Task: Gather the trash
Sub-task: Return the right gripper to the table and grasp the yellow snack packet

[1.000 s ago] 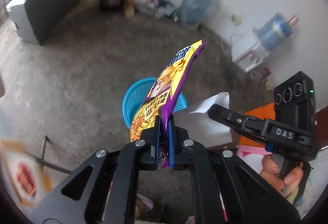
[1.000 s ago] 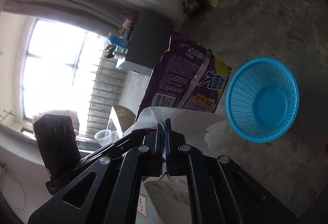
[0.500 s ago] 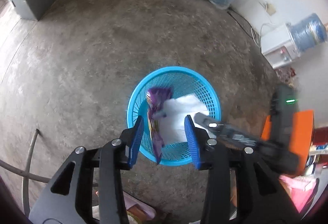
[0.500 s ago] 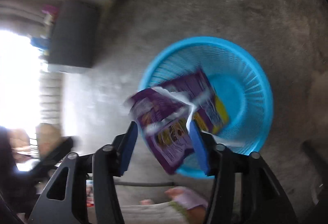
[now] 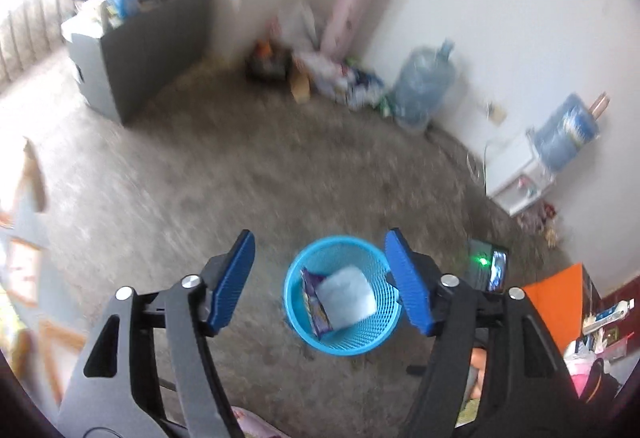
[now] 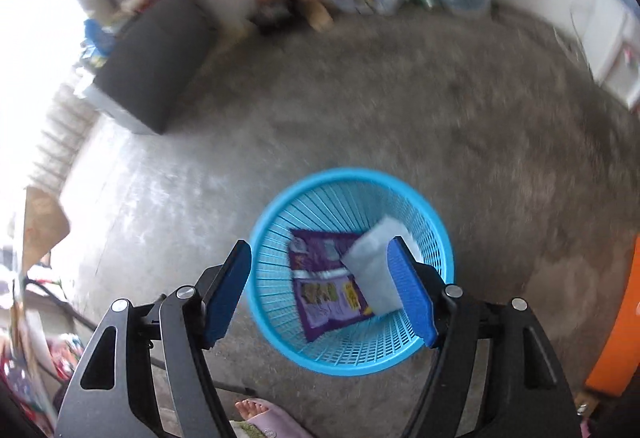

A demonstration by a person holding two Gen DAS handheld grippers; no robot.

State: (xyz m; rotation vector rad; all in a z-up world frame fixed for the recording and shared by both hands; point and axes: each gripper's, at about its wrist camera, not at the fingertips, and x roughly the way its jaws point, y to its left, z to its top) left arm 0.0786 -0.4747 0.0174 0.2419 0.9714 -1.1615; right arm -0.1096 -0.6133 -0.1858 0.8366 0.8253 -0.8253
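Observation:
A blue mesh basket (image 5: 372,342) stands on the grey concrete floor; it also shows in the right wrist view (image 6: 276,222). Inside it lie a purple and yellow snack bag (image 5: 314,302) (image 6: 324,290) and a white sheet of paper (image 5: 346,296) (image 6: 374,272). My left gripper (image 5: 322,280) is open and empty, well above the basket. My right gripper (image 6: 320,290) is open and empty, above the basket and closer to it.
A dark grey cabinet (image 5: 148,49) stands at the back left. Loose clutter (image 5: 320,73) and a large water jug (image 5: 424,85) lie along the far wall. A white dispenser (image 5: 520,177) stands at the right. An orange object (image 6: 620,330) is near right. A bare foot (image 6: 252,408) is below.
Both grippers opened and let go of the snack bag and the paper, which dropped into the basket. Both grippers then rose away from the basket.

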